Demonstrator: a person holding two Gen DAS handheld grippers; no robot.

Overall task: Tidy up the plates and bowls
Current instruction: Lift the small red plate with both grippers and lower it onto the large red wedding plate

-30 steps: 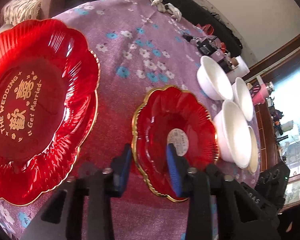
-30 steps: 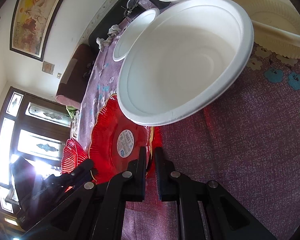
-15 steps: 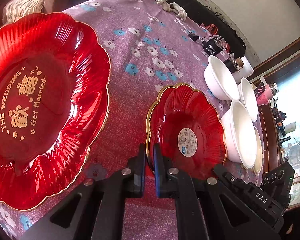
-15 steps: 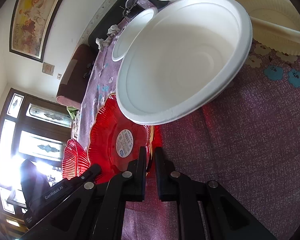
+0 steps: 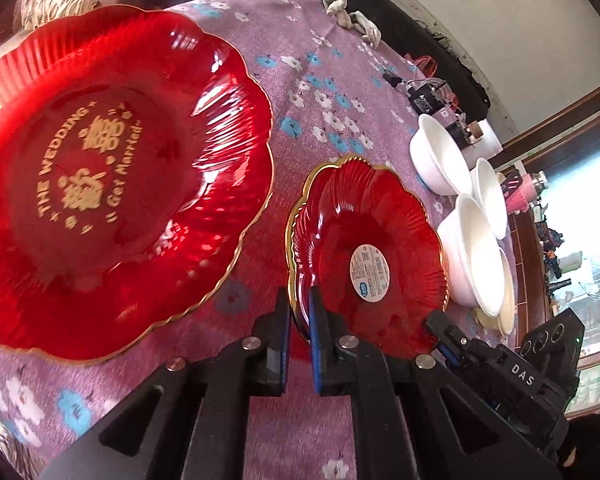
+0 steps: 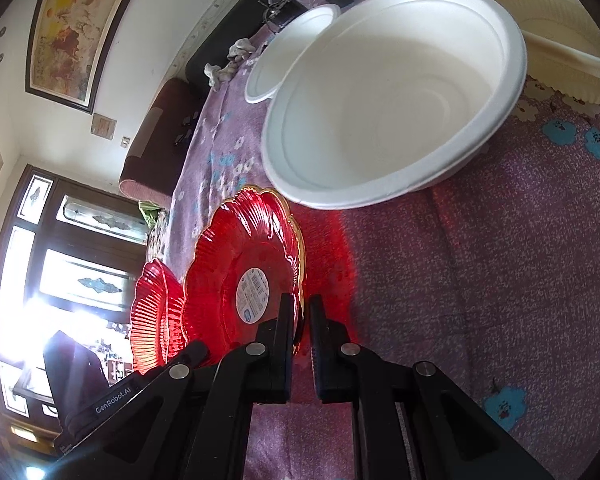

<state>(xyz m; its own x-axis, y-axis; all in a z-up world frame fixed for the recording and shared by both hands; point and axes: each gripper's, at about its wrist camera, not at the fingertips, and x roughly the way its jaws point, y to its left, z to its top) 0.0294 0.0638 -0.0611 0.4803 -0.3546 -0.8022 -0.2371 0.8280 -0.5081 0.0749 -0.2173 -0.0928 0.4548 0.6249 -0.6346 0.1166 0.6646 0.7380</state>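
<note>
A small red gold-rimmed plate (image 5: 364, 256) with a round white sticker is held tilted off the purple floral cloth. My left gripper (image 5: 299, 312) is shut on its near rim. My right gripper (image 6: 300, 320) is shut on the opposite rim of the same plate (image 6: 244, 268). A large red plate (image 5: 112, 176) with gold "THE WEDDING" lettering lies to the left in the left wrist view and shows edge-on in the right wrist view (image 6: 152, 312). Several white bowls (image 5: 472, 252) stand right of the small plate; the nearest bowl (image 6: 392, 96) fills the right wrist view.
A cream ribbed plate (image 6: 548, 24) sits behind the white bowls. Electronics and cables (image 5: 428, 96) and a crumpled cloth (image 5: 348, 12) lie at the table's far edge. A pink cup (image 5: 520, 196) stands beyond the bowls.
My left gripper went from open around the small red plate's rim to shut on it. The plate has since risen and tilted. My right gripper stayed shut on its other rim.
</note>
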